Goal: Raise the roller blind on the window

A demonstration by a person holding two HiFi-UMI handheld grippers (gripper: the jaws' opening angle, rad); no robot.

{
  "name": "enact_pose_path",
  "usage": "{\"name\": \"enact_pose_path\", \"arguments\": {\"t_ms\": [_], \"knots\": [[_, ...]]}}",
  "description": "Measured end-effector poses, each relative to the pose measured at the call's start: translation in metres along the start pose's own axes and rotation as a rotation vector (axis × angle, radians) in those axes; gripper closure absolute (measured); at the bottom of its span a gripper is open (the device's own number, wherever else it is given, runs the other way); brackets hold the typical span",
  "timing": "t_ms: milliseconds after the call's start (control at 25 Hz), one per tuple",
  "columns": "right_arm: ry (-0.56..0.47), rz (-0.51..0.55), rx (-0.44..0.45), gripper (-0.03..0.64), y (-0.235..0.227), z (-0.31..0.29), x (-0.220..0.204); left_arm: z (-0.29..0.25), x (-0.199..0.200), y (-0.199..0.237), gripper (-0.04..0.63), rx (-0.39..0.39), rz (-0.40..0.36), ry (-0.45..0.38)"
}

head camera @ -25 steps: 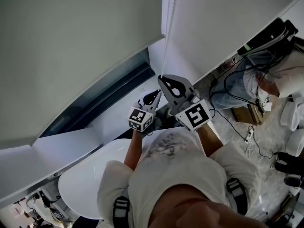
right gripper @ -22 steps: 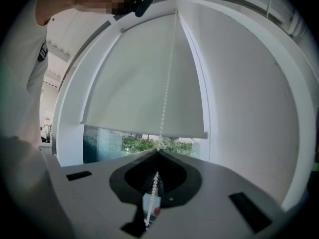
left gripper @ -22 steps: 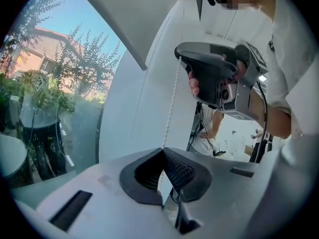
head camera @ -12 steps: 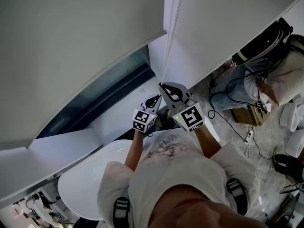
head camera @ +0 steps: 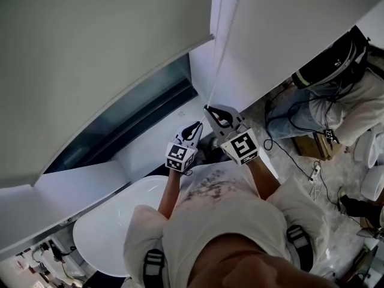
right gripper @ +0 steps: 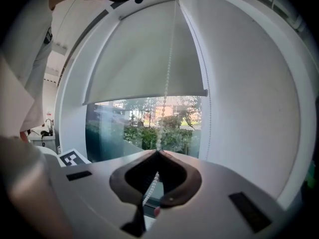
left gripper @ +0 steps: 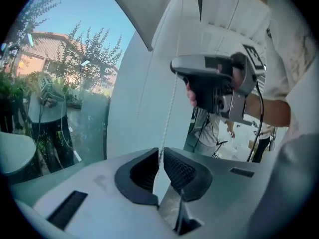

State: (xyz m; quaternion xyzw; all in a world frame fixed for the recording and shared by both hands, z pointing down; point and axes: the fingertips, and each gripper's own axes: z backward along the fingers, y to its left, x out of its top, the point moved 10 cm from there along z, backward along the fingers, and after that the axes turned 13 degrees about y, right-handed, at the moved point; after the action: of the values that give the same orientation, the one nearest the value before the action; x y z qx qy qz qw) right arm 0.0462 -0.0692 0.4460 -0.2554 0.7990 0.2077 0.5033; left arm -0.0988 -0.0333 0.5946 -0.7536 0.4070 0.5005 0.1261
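The grey roller blind point(head camera: 90, 53) covers the upper window, and its lower edge hangs above a strip of bare glass point(head camera: 132, 116). A white bead chain point(head camera: 216, 59) drops along the blind's right side. My right gripper point(head camera: 207, 108) is the higher one and is shut on the chain. In the right gripper view the chain point(right gripper: 167, 68) rises taut from the closed tips point(right gripper: 158, 151), with slack beads hanging behind them. My left gripper point(head camera: 198, 124) sits just below and to the left. Its jaws point(left gripper: 160, 151) are shut on the chain point(left gripper: 169, 108).
Under my arms is a white round table point(head camera: 114, 221), with the white sill point(head camera: 150, 149) just beyond it. At the right another person point(head camera: 336, 89) bends over cables point(head camera: 294, 155) on the floor. The white wall point(head camera: 288, 35) stands right of the chain.
Both grippers have come down a little along the chain, still close together. The blind's lower right corner sits slightly higher in the head view.
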Motion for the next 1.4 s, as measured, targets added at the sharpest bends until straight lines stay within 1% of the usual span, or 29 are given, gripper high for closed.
{"name": "enact_pose_path", "arguments": {"t_ms": [80,120,160,400,520,840,960,1080,1240,1280,1320,1400], "knots": [[-0.001,0.001,0.000,0.555,-0.002,0.001,0.000,0.013,0.017,-0.001,0.567,-0.001,0.012,-0.044],[-0.002,0.002,0.000,0.555,-0.003,0.001,0.000,0.020,0.027,-0.001,0.536,-0.002,0.009,-0.065],[-0.003,0.003,-0.001,0.555,-0.004,0.000,0.000,0.027,0.038,-0.003,0.522,-0.005,0.000,-0.086],[-0.003,0.007,-0.005,0.555,-0.005,0.000,0.000,0.076,0.122,-0.019,0.517,-0.009,-0.114,-0.245],[-0.003,0.006,-0.008,0.555,-0.005,-0.001,0.001,0.094,0.162,-0.029,0.517,-0.018,-0.138,-0.284],[-0.008,0.016,-0.001,0.555,0.001,-0.001,0.002,0.111,0.239,-0.043,0.515,-0.065,-0.227,-0.349],[-0.010,0.024,0.002,0.555,0.003,-0.003,0.002,0.113,0.259,-0.043,0.515,-0.065,-0.260,-0.364],[-0.007,0.026,0.007,0.555,0.006,-0.006,0.002,0.114,0.272,-0.042,0.515,-0.070,-0.279,-0.361],[-0.015,0.034,0.016,0.555,0.009,-0.007,0.004,0.114,0.286,-0.045,0.522,-0.067,-0.283,-0.350],[-0.015,0.033,0.019,0.555,0.010,-0.007,0.005,0.115,0.288,-0.045,0.562,-0.058,-0.278,-0.349],[-0.013,0.030,0.021,0.555,0.010,-0.007,0.006,0.115,0.288,-0.044,0.578,-0.048,-0.270,-0.350],[-0.012,0.025,0.023,0.555,0.011,-0.008,0.006,0.116,0.288,-0.042,0.583,-0.035,-0.252,-0.359]]}}
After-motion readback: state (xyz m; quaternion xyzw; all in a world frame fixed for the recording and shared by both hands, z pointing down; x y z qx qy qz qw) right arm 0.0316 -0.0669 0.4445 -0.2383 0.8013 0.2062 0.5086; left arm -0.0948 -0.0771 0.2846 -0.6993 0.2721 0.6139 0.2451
